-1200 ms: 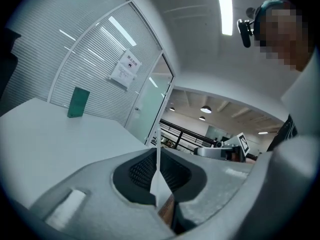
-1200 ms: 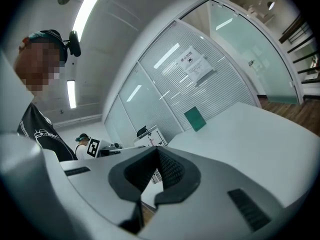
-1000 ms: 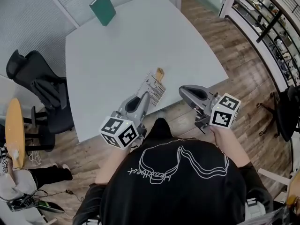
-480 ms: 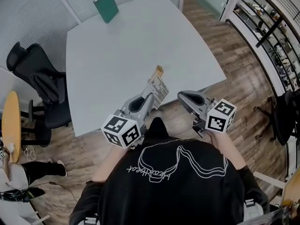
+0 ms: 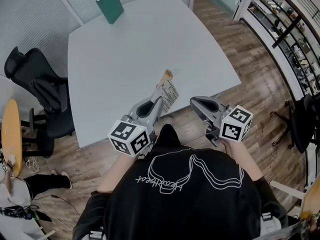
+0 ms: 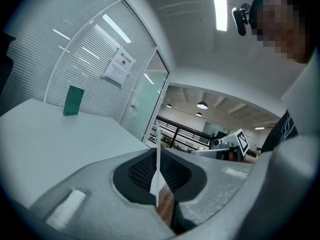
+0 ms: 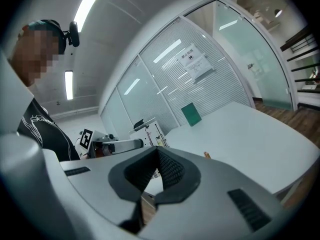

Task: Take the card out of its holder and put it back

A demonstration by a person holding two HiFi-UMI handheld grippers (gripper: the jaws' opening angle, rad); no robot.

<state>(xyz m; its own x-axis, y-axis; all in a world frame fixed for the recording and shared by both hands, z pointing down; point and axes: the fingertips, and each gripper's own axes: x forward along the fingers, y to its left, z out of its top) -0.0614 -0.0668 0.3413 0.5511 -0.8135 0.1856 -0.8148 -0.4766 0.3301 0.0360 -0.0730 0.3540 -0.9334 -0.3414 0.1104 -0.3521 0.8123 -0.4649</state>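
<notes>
While the left gripper (image 5: 158, 102) clamps the card (image 5: 169, 95), its far edge seemingly touches the holder (image 5: 168, 76).

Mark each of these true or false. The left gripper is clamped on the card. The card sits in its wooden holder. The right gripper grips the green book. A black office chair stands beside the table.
1. The left gripper is clamped on the card. True.
2. The card sits in its wooden holder. False: the card is held up off the table by the left gripper, out of the holder, which lies on the table just beyond it.
3. The right gripper grips the green book. False: the book stands at the far end of the table, and the right gripper's jaws are together on nothing.
4. A black office chair stands beside the table. True.
</notes>
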